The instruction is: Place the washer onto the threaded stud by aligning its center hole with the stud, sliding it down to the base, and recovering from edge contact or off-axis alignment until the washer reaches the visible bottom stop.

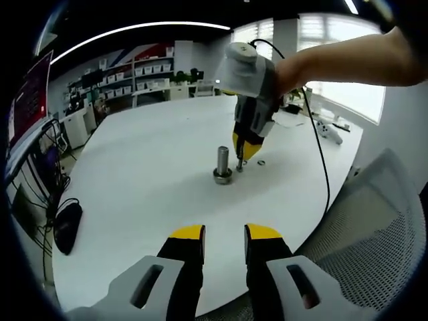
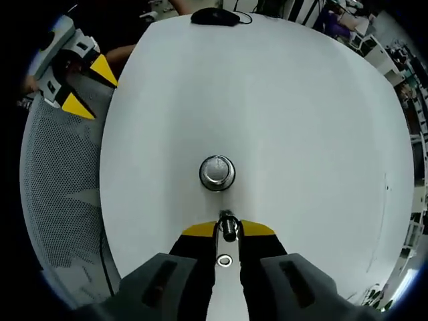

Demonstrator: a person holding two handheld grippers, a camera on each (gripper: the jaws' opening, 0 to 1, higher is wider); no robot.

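Right claw (image 2: 227, 231), yellow-tipped, is pinched narrow on a small dark metal stud/bolt-like piece (image 2: 229, 227), held just beside the upright grey metal cylinder on its round flanged base (image 2: 217, 172) mid white round bench (image 2: 301, 120). A small silver ring washer (image 2: 224, 260) lies flat on the bench betw. the right claw's jaws, nearer the camera. In left gripper view the washer (image 1: 261, 162) sits just beside the right claw (image 1: 245, 152). Left claw (image 1: 224, 234) hangs near the bench edge, jaws apart w/ nothing betw. them, well apart from the cylinder (image 1: 223, 164).
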